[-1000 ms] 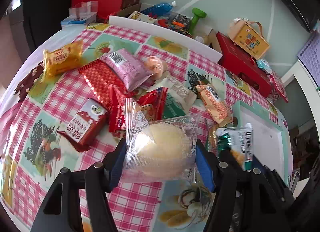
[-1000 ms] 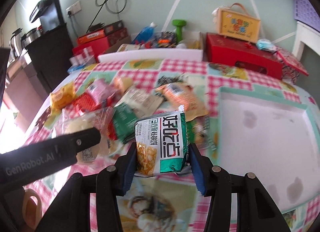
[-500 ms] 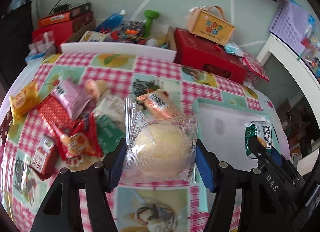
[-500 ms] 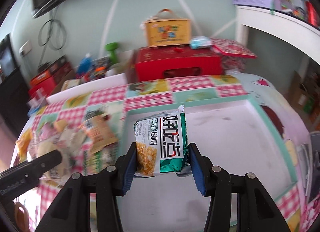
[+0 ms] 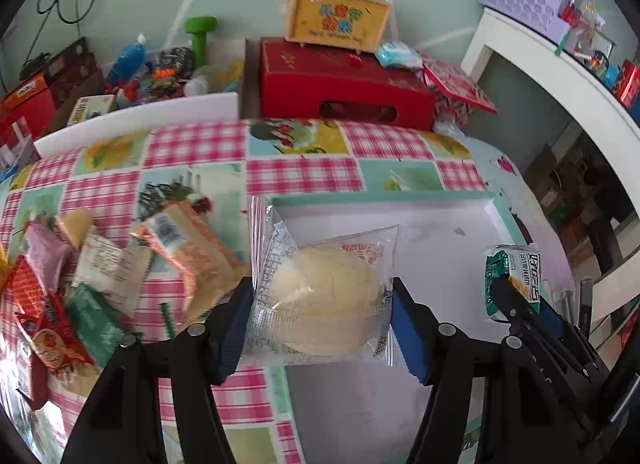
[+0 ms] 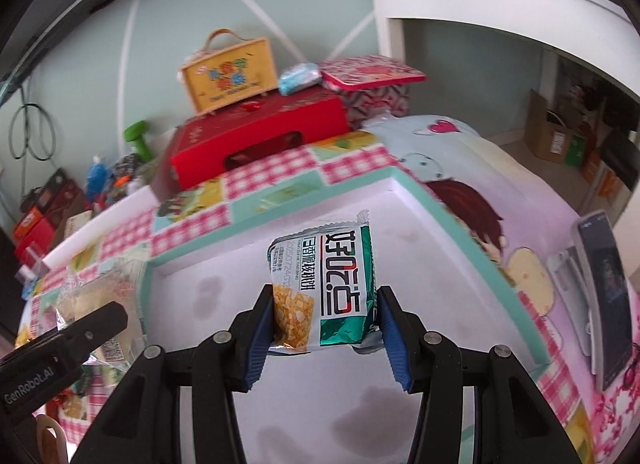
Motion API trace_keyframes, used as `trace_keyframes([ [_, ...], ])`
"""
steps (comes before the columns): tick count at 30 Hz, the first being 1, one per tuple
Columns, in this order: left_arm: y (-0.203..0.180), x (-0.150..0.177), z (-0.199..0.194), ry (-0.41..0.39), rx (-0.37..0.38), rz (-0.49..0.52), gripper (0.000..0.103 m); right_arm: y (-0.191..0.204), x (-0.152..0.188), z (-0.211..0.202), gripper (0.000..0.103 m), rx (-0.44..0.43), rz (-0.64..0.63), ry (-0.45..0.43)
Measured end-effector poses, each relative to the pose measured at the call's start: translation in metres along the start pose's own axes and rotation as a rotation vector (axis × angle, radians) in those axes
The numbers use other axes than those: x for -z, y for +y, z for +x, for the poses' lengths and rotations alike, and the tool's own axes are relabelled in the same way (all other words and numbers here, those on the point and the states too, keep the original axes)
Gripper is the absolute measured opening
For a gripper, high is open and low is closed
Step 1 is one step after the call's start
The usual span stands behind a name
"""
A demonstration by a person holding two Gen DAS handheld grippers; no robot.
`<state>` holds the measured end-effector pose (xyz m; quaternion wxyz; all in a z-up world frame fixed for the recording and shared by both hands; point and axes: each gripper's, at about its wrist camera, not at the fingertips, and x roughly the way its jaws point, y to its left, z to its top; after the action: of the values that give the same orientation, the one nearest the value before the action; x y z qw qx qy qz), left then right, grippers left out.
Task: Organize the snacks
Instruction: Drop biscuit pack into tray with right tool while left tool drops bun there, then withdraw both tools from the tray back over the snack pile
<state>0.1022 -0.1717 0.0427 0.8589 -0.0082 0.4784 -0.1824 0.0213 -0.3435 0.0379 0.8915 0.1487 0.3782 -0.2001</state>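
Clear-wrapped pale round cake [image 5: 325, 301] sits clamped in left tool [image 5: 320, 328].

My left gripper [image 5: 322, 318], matt black plastic with ribbed blue pads [image 5: 236, 328], pinches a clear, crinkly film-wrapped bun [image 5: 324, 300]; my right gripper [image 6: 325, 322] grips a glossy foil snack packet [image 6: 332, 284] over a smooth white tray [image 6: 224, 296].

A round pale-yellow bun in a clear printed wrapper [image 5: 324, 300] sits pinched between the left gripper's [image 5: 322, 328] blue pads, raised above the near-left corner of the white, teal-rimmed tray [image 5: 400, 196]. A green-and-white snack packet [image 6: 326, 292] with bold characters stands upright, clamped by the right gripper [image 6: 326, 328] over the tray's middle. The remaining snack packets [image 5: 120, 276] lie heaped at nine o'clock of the tray.
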Motion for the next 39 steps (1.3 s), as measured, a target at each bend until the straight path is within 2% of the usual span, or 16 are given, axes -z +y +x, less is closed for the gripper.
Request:
trace_keyframes([
  [3,-0.011,0.000,0.015,0.026,0.002,0.015,0.066,-0.011,0.001,0.008,0.053,0.042,0.021,0.024],
  [11,-0.024,-0.003,0.035,0.053,-0.007,0.023,0.067,-0.024,0.002,0.010,0.052,0.072,0.039,0.034],
  [15,-0.023,-0.003,0.032,0.046,-0.025,0.022,0.080,-0.022,0.001,0.010,0.053,0.069,0.024,0.039],
  [18,-0.020,-0.005,0.025,0.035,-0.028,0.014,0.081,-0.020,0.001,0.011,0.054,0.070,0.017,0.049],
  [21,-0.017,-0.006,0.017,0.028,-0.044,0.005,0.083,-0.019,0.001,0.012,0.061,0.066,0.013,0.062],
  [23,-0.013,-0.006,0.010,0.017,-0.068,0.001,0.092,-0.018,0.001,0.012,0.066,0.055,0.014,0.066],
  [24,-0.010,-0.005,0.007,0.008,-0.082,-0.004,0.092,-0.018,0.001,0.012,0.069,0.045,0.015,0.068],
  [26,-0.004,-0.004,0.003,-0.004,-0.125,-0.007,0.092,-0.016,0.001,0.011,0.086,0.018,0.016,0.072],
  [29,0.008,-0.002,-0.004,-0.025,-0.187,-0.016,0.092,-0.012,0.001,0.010,0.102,-0.007,0.019,0.071],
  [35,0.038,0.004,-0.015,-0.026,-0.210,-0.070,0.092,0.001,0.001,0.004,0.103,-0.013,-0.021,0.055],
  [39,0.062,0.010,-0.024,-0.024,-0.207,-0.148,0.092,0.011,0.001,0.000,0.103,-0.044,-0.036,0.065],
])
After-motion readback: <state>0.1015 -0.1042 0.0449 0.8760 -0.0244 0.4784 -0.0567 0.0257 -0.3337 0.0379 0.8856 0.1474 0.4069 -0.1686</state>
